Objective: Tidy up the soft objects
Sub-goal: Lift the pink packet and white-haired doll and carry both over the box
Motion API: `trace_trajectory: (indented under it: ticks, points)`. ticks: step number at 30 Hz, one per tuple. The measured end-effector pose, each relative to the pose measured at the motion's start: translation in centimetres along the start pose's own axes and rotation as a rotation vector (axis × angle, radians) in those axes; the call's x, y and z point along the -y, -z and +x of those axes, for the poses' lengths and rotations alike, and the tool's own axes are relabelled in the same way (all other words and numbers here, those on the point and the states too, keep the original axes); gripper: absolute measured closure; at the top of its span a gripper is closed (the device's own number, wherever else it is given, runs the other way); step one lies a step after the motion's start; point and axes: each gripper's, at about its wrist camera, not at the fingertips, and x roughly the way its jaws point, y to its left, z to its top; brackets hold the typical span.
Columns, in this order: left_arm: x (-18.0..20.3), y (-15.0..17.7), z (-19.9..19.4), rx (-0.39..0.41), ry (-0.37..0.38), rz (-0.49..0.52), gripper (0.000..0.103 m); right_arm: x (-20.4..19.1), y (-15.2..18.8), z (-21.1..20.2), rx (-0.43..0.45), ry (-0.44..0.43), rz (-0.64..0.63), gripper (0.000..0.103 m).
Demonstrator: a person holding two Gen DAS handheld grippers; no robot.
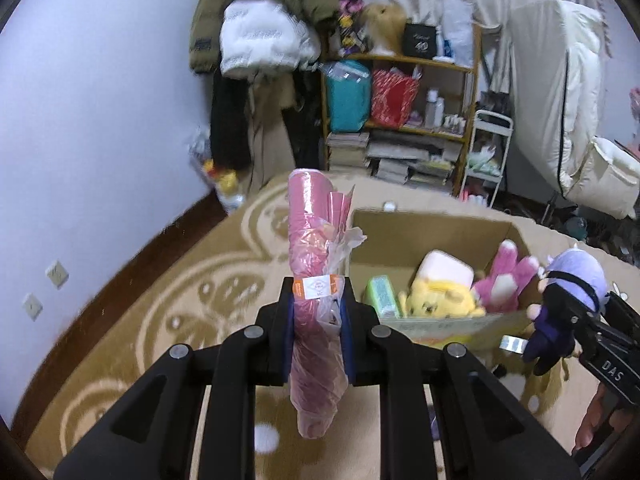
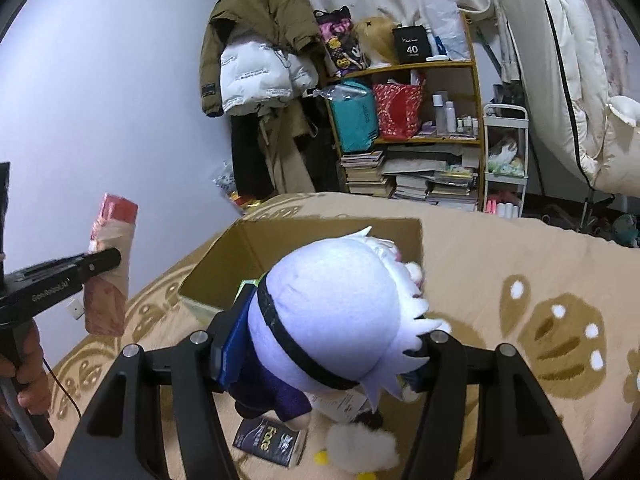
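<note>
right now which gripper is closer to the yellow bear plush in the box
Left, though not by much. The left gripper, shut on the pink roll, hangs just beside the yellow bear plush; the right gripper, holding the purple doll, sits past the box's far side.

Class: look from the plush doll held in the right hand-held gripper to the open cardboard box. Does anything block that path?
Nothing visible does. The doll hangs just before the box, whose top is open, with toys lying low inside.

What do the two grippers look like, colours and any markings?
Both are matte black plastic with ribbed linkage arms, silver pivot pins and blue pads. The left gripper carries faint white lettering on its side and a thin dark cable below its handle; the right gripper shows white letters "DAS".
</note>
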Motion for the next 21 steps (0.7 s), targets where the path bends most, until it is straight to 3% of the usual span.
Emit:
trace_trajectory:
  ticks: [8, 16, 21]
  points:
    - [2.6, -2.8, 0.0, 0.106, -0.014, 0.109, 0.085, 0.3, -1.5, 1.4, 0.013, 0.006, -0.018, 0.038]
    - [3.7, -3.7, 1.6, 0.127, 0.005, 0.131, 0.085, 0.4, -3.3, 3.0, 0.041, 0.007, -0.045, 0.038]
    - [3.9, -3.4, 3.1, 0.112, 0.071, 0.108, 0.085, 1.0, -3.0, 3.6, 0.044, -0.001, -0.033, 0.038]
